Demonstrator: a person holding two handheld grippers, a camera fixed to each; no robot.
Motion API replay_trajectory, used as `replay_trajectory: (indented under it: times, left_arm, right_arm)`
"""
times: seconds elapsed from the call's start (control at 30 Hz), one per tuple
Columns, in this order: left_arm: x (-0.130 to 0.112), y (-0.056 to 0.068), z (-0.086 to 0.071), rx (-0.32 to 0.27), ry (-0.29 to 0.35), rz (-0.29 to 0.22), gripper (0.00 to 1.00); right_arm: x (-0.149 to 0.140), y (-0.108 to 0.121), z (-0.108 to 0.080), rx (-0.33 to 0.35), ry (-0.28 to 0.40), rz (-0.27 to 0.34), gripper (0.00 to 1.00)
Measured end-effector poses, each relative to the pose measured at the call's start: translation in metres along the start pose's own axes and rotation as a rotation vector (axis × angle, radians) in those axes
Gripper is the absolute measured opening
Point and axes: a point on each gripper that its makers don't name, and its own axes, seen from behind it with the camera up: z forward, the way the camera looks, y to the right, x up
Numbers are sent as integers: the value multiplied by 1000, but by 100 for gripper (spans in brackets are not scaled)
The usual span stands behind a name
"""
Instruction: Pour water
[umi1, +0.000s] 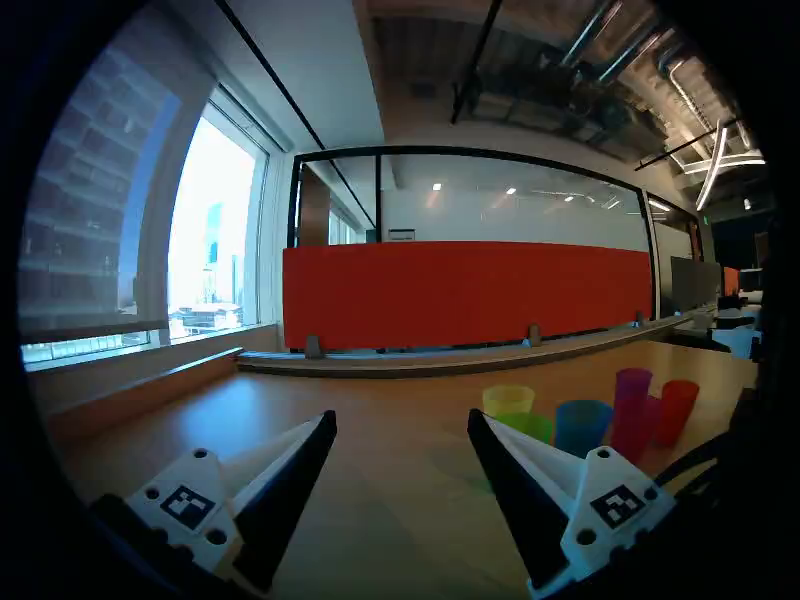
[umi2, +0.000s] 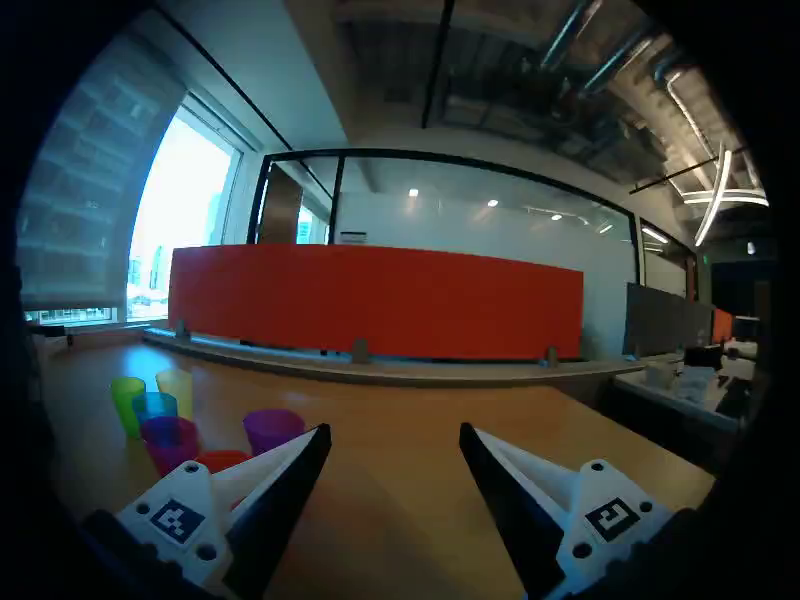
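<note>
The left tongs (umi1: 400, 415) stand apart with nothing between them, low over the pale wooden bench (umi1: 390, 520). The right tongs (umi2: 394, 428) are likewise spread and empty above that bench.

The chief danger, as I judge it, is crowding. The cups stand in a tight cluster, some seeming to touch, so a finger reaching for one could knock its neighbour over. Light plastic cups tip and skid easily. Too hard a squeeze may buckle a thin wall. Too soft a hold and a tilted cup could slip and spill onto the bench. Pouring from one small rim into another leaves little margin, so a quick tilt would likely overshoot.

In the left gripper view the cups stand to the right of the tongs, near them. First comes a yellow translucent plastic cup (umi1: 508, 399), with a green translucent plastic cup (umi1: 532, 428) just in front. Next are a blue translucent plastic cup (umi1: 583, 424) and a taller magenta translucent plastic cup (umi1: 632, 405). A red translucent plastic cup (umi1: 679, 405) stands farthest right. All are upright and open-mouthed.

In the right gripper view the cluster sits left of the tongs, and a purple translucent plastic cup (umi2: 272, 428) is just beside the left finger. Whether any cup holds water I cannot tell, since the low angle hides the insides. Which cup is to be poured from is therefore unsettled.
</note>
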Motion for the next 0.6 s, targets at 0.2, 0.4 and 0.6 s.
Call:
replay_trajectory:
  times: [0.2,0.4,0.6]
  left_arm:
    - [20,4,1,-26,-14,-30,98]
    - [51,6,3,-49,-24,-32,98]
    - [80,9,5,-70,-30,-15,98]
  right_arm:
    - [18,-3,0,17,-9,37,100]
    - [42,-2,5,26,-13,62,100]
    - [71,2,10,27,-3,70,100]
